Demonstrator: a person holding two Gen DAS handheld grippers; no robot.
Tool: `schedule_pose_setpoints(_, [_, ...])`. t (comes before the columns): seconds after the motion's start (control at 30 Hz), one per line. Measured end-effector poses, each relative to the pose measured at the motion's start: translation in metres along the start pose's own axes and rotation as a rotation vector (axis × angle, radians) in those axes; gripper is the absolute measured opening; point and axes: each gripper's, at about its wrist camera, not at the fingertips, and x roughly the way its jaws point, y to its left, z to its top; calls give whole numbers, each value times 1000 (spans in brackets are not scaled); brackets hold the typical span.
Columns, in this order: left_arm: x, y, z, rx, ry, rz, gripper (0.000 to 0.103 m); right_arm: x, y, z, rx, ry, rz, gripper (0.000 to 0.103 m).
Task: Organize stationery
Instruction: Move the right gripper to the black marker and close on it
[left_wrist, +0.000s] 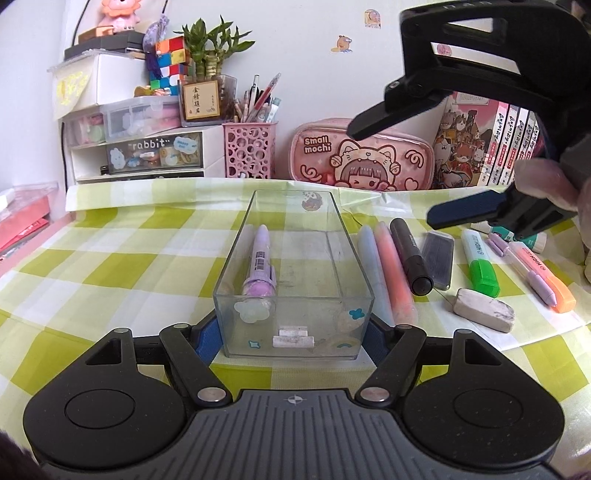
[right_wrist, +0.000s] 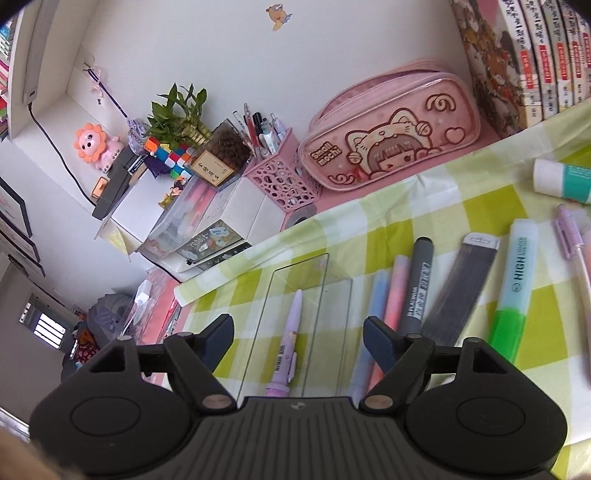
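Observation:
A clear plastic box (left_wrist: 229, 280) stands on the green checked cloth, with a purple pen (left_wrist: 259, 264) lying inside it; both also show in the right wrist view, box (right_wrist: 332, 295) and pen (right_wrist: 288, 354). My left gripper (left_wrist: 291, 341) is shut on the box's near end, one pad on each side wall. My right gripper (left_wrist: 413, 170) hangs open and empty in the air, above the loose pens to the right of the box; in its own view it (right_wrist: 299, 336) is above the box. Right of the box lie a blue pen (left_wrist: 373, 269), a pink pen (left_wrist: 393, 273) and a black marker (left_wrist: 410, 254).
Further right lie a grey lead case (left_wrist: 437, 258), a green highlighter (left_wrist: 480, 264), a white eraser (left_wrist: 484, 308), a pink-orange highlighter (left_wrist: 543, 273) and a glue stick (right_wrist: 565, 181). At the back stand a pink pencil case (left_wrist: 362, 155), a pink pen cup (left_wrist: 249, 149), drawers (left_wrist: 136, 151) and books (left_wrist: 509, 144).

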Motion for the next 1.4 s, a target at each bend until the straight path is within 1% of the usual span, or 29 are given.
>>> schedule_pose_setpoints(0.1, [1, 0, 0, 7, -2, 1, 73, -5, -6, -7, -46, -28, -87, 86])
schedule_pose_setpoints(0.2, [2, -2, -1, 27, -3, 15, 75, -10, -16, -13, -62, -54, -149, 86])
schedule_pose_setpoints(0.3, [2, -2, -1, 23, -1, 18, 76, -10, -28, -15, -51, -71, -182, 86])
schedule_pose_setpoints(0.4, [2, -1, -2, 21, -2, 15, 76, -8, -32, -16, -52, -86, -175, 85])
schedule_pose_setpoints(0.43, [2, -1, -2, 22, -2, 16, 76, -8, -32, -17, -61, -91, -165, 81])
schedule_pose_setpoints(0.47, [2, -1, -2, 22, -3, 16, 76, -7, -31, -19, -68, -94, -158, 74])
schedule_pose_setpoints(0.5, [2, -1, -2, 21, -2, 15, 76, -6, -30, -19, -71, -92, -154, 70])
schedule_pose_setpoints(0.57, [1, -2, -2, 22, -3, 16, 76, -1, -29, -20, -79, -84, -152, 57])
schedule_pose_setpoints(0.67, [1, -2, -2, 21, -3, 16, 76, 8, -26, -21, -108, -73, -164, 50])
schedule_pose_setpoints(0.8, [1, -2, -2, 21, -4, 16, 76, 21, -23, -25, -142, -49, -187, 38])
schedule_pose_setpoints(0.87, [1, -2, -2, 21, -3, 17, 76, 24, -23, -27, -161, -47, -199, 25])
schedule_pose_setpoints(0.97, [1, -2, -2, 20, -3, 17, 76, 22, -24, -28, -164, -45, -204, 22])
schedule_pose_setpoints(1.1, [1, -3, -2, 20, -3, 17, 76, 12, -27, -27, -158, -38, -241, 21])
schedule_pose_setpoints(1.3, [1, -2, -2, 20, -4, 17, 76, 5, -25, -30, -176, 54, -247, 21])
schedule_pose_setpoints(1.4, [1, -2, -2, 21, -4, 17, 76, 6, -23, -29, -176, 40, -254, 23])
